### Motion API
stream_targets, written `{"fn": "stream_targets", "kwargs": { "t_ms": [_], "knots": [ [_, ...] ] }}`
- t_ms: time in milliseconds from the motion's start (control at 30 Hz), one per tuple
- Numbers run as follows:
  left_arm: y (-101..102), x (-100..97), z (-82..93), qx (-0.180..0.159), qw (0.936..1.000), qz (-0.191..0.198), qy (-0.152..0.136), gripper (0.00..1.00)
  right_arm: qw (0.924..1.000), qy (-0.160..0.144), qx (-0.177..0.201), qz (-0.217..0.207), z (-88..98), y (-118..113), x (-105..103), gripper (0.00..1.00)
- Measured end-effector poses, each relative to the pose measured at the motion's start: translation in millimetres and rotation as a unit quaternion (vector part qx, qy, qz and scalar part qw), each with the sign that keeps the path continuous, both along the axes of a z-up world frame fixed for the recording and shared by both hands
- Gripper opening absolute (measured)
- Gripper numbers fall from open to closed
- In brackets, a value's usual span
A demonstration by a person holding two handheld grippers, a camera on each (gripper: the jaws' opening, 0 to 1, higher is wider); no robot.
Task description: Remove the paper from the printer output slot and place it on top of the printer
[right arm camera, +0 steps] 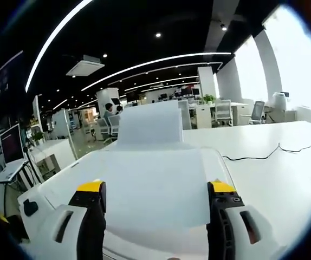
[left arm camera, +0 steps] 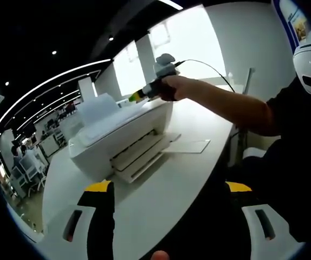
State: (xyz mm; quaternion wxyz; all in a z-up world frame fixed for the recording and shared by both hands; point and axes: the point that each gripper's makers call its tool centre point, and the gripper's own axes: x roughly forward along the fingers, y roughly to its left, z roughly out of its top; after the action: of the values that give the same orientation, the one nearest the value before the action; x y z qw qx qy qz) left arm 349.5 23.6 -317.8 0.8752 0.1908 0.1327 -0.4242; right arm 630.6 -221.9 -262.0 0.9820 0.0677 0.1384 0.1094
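Hovering right claw spread wide over paper, atop printer

- White table, long, curved edge, bare top.
- Black cable lying loose on the white tabletop, snaking toward the far right.
- Open office beyond: desks and office chairs near bright windows.
- White columns between window bays.
- Dark ceiling with long curved light strips and small round spotlights.
- Monitor on a side desk, far left.
- Seated person far back, too small for detail.
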Motion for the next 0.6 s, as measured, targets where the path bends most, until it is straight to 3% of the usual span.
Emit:
{"fn": "stream_targets", "kwargs": {
  "t_ms": [600],
  "knots": [
    [-0.4, -0.6, 0.4, 0.001, 1.0, 0.0, 0.0, 0.84, 1.0, 0.006, -0.008, 0.001, -2.3, -1.2, -0.1, 0.77]
  ]
}}
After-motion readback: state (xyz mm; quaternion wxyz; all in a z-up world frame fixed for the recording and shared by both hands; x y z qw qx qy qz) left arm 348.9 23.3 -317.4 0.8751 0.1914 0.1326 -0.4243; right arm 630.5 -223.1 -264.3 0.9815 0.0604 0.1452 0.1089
